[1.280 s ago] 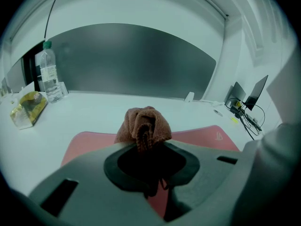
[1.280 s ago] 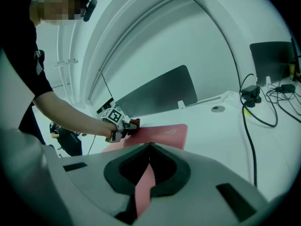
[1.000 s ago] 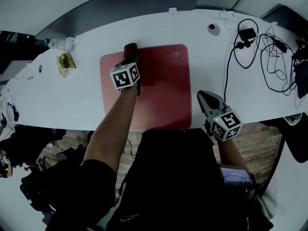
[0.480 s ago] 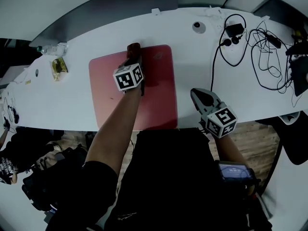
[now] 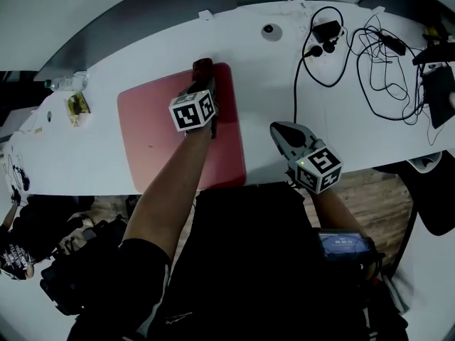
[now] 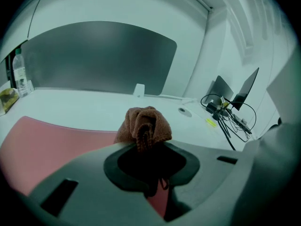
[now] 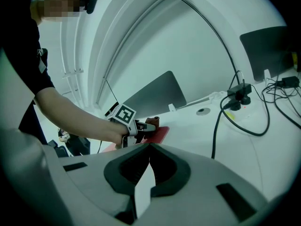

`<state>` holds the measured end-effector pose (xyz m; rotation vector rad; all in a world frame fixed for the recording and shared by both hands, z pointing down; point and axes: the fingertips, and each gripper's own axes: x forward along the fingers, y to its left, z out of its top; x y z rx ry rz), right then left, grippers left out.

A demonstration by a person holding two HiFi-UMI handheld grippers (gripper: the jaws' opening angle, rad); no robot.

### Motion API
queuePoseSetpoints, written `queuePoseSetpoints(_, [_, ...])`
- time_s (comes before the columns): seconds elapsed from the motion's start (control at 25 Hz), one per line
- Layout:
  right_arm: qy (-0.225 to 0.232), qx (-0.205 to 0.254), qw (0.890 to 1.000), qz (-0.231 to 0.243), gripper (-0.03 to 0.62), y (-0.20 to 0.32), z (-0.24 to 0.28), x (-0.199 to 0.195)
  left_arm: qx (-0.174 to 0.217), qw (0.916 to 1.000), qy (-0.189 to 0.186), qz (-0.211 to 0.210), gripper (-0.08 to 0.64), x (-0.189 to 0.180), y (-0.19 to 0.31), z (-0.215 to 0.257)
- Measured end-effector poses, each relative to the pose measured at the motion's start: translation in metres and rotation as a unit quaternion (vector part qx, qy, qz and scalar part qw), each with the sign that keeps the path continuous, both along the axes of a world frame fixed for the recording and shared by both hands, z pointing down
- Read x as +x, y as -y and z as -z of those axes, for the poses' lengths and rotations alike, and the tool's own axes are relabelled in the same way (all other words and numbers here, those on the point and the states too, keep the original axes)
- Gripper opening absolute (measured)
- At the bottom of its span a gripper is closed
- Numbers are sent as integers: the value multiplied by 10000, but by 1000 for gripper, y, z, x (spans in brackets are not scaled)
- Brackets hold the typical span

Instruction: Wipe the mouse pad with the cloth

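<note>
- While the right gripper [image 5: 279,131] hangs idle over the near edge of the bench [image 5: 71,155], just right of the pad, its jaws are pressed together on nothing.
- The red mouse pad [image 5: 160,137] lies flat against that near edge, left of the bench's middle. Its long axis runs along the bench's length, side to side in front of the person.
- The left gripper [image 5: 202,81] reaches across the pad. Its jaws pinch a brown cloth [image 5: 202,65] into a bunched wad that sticks out past the tips and points toward the bench's far edge.
- The wad sits at the pad's far edge, close to its far right corner.
- Wiping looks to be under way. No streak or stain separates wiped from unwiped, so I cannot tell how much is done. The pad's left half and near strip lie well apart from the cloth and probably need passes yet.
- Beyond, black cables [image 5: 370,48] sprawl toward the bench's far right corner.
</note>
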<state>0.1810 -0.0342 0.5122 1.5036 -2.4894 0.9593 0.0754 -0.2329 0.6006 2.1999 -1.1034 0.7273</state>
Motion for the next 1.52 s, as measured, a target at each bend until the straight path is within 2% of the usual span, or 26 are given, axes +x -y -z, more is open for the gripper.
queuePoseSetpoints(0.28, [112,88,9999,-49,25,-2,1,10,141,9993,-45,-334,74,36,-11,9])
queuePoseSetpoints(0.4, [30,90,9999,-72,25,-7,2,14,69,9986,-140,-508,74,51,-21,7])
queuePoseSetpoints(0.64, [-16,93,9997,-207,26,-15,2,20,-249,9930,-781,-846,74,71,-40,7])
queuePoseSetpoints(0.8, [-68,138,9995,-286,25,-18,3,21,-195,9870,-1152,-1107,74,76,-58,23])
queuePoseSetpoints(1.16, [-229,287,9985,-411,25,-21,10,7,132,9771,-1601,-1392,74,57,-92,68])
queuePoseSetpoints(1.52, [-420,537,9972,-322,25,-25,27,-31,528,9727,-1849,-1303,74,-11,-115,111])
